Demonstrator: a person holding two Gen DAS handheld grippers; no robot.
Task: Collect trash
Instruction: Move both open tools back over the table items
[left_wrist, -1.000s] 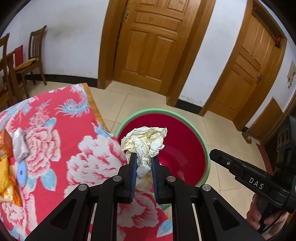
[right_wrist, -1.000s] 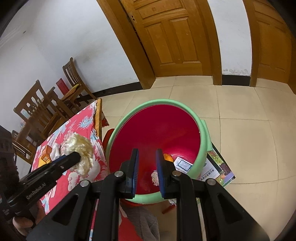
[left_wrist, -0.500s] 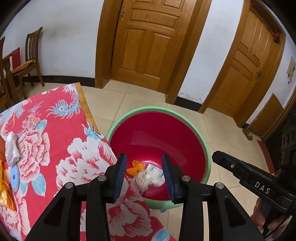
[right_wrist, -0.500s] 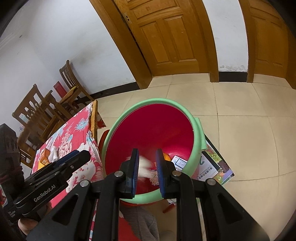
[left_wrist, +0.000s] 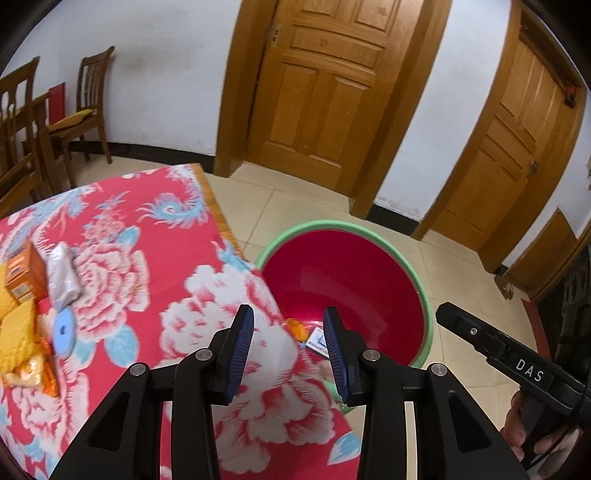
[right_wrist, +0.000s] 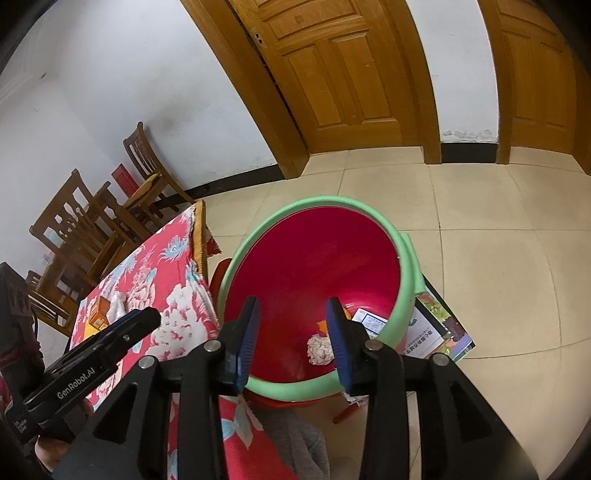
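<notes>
Inside, crumpled paper ball (right_wrist: 320, 349), glossy round red bin (right_wrist: 314, 266), green rim

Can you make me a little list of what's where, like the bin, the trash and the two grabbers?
bin: red bucket with green rim on the floor beside the table
in the bin: crumpled paper ball, orange scrap, small printed card
left gripper: open, empty, above the table edge
right gripper: jaws opening, empty, over the bin
still on the table: orange box, silver wrapper, blue disc, yellow packets
table cover: red flowered cloth
</notes>
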